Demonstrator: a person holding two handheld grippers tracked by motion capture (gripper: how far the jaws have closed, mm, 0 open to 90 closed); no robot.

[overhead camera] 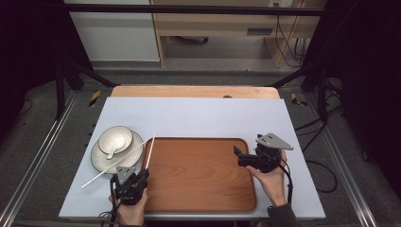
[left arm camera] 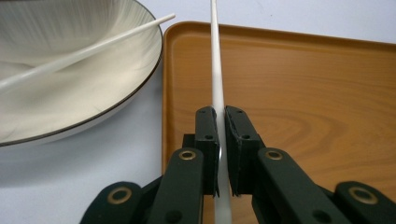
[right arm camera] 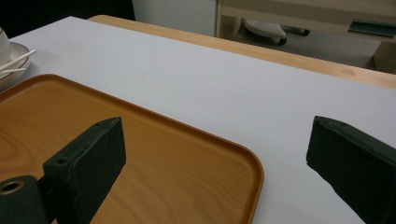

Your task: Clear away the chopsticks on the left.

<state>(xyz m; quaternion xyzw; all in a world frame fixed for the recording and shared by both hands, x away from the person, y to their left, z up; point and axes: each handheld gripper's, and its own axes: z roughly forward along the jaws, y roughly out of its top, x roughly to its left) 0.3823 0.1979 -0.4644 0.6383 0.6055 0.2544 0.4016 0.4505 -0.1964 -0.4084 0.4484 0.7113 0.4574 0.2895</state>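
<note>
1. The table, under a pale sheet, lies beneath both tongs.
2. The wooden tray sits between them.
3. The plate, bearing a bowl, is just beyond the left gripper.
4. The right gripper gapes wide over the tray's right corner, holding nothing.
5. The left gripper's jaws pinch a white chopstick over the tray's left rim; a second chopstick rests across the plate.
</note>
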